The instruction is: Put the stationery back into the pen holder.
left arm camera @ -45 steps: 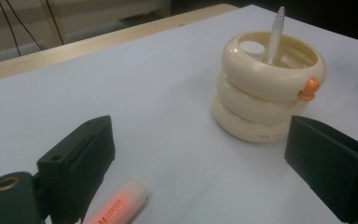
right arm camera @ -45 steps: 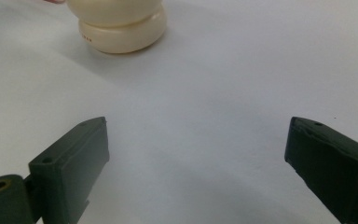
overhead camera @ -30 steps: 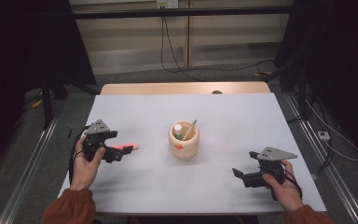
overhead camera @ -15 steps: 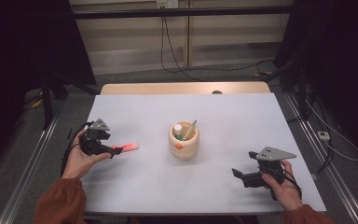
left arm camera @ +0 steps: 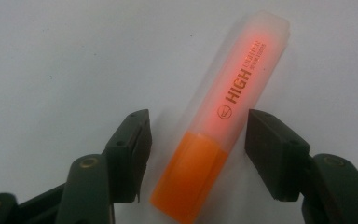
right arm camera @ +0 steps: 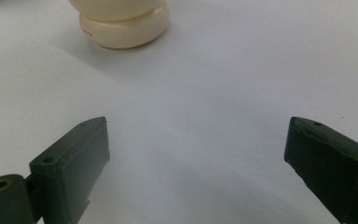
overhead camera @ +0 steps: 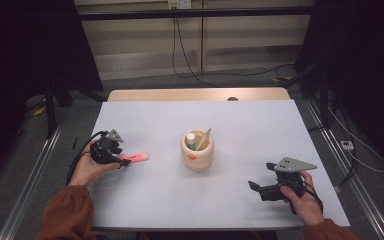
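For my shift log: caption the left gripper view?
Open left claw straddling an orange highlighter lying on the white table.

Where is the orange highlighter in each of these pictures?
High view: the highlighter lies on the table left of centre, at the left gripper.
Left gripper view: it lies between the open jaws, cap end away.
Right gripper view: not in it.
Shared landmark: the cream pot, also at the top of the right gripper view.
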`<action>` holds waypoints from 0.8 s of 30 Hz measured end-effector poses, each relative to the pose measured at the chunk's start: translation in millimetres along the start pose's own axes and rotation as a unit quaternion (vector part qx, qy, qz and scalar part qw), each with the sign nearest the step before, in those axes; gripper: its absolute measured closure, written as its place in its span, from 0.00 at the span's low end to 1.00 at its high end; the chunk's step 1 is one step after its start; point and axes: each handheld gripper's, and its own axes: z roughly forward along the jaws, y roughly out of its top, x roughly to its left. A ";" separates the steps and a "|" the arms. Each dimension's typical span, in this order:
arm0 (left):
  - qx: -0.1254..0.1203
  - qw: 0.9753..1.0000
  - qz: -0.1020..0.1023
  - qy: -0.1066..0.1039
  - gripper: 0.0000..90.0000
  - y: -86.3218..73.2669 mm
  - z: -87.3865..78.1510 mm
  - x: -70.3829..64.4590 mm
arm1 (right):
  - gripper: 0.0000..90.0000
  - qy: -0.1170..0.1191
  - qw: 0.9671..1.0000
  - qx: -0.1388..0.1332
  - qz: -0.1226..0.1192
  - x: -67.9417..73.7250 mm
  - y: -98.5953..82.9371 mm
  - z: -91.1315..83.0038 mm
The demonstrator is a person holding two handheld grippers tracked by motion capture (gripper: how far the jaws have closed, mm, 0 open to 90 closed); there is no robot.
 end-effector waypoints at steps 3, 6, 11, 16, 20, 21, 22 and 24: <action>0.019 1.000 0.017 -0.003 0.50 4.5 -0.9 -0.9 | 0.07 0.000 1.000 0.001 0.001 0.0 -0.1 0.2; 0.030 0.999 0.020 -0.007 0.52 7.5 0.8 -2.6 | 0.07 0.000 1.000 0.001 0.001 -0.1 -0.1 0.3; 0.039 0.998 0.029 -0.026 0.58 7.4 1.6 0.6 | 0.07 0.000 1.000 0.002 0.002 -0.2 -0.3 0.2; 0.046 0.998 0.030 -0.041 0.66 9.5 3.7 1.5 | 0.07 0.001 1.000 0.004 0.002 0.6 -0.1 1.1; 0.052 0.997 0.029 -0.048 0.72 10.3 3.5 1.1 | 0.07 0.000 1.000 0.004 0.002 0.6 -0.3 1.2; 0.054 0.997 0.025 -0.049 0.73 10.9 3.7 0.6 | 0.08 0.000 1.000 0.005 0.002 0.5 -0.3 1.3; 0.058 0.997 0.028 -0.048 0.74 11.9 3.7 0.5 | 0.08 0.000 1.000 0.005 0.002 0.5 -0.3 1.4; 0.064 0.996 0.033 -0.045 0.75 13.9 3.8 -0.8 | 0.07 0.001 1.000 0.005 0.002 0.8 -0.4 1.5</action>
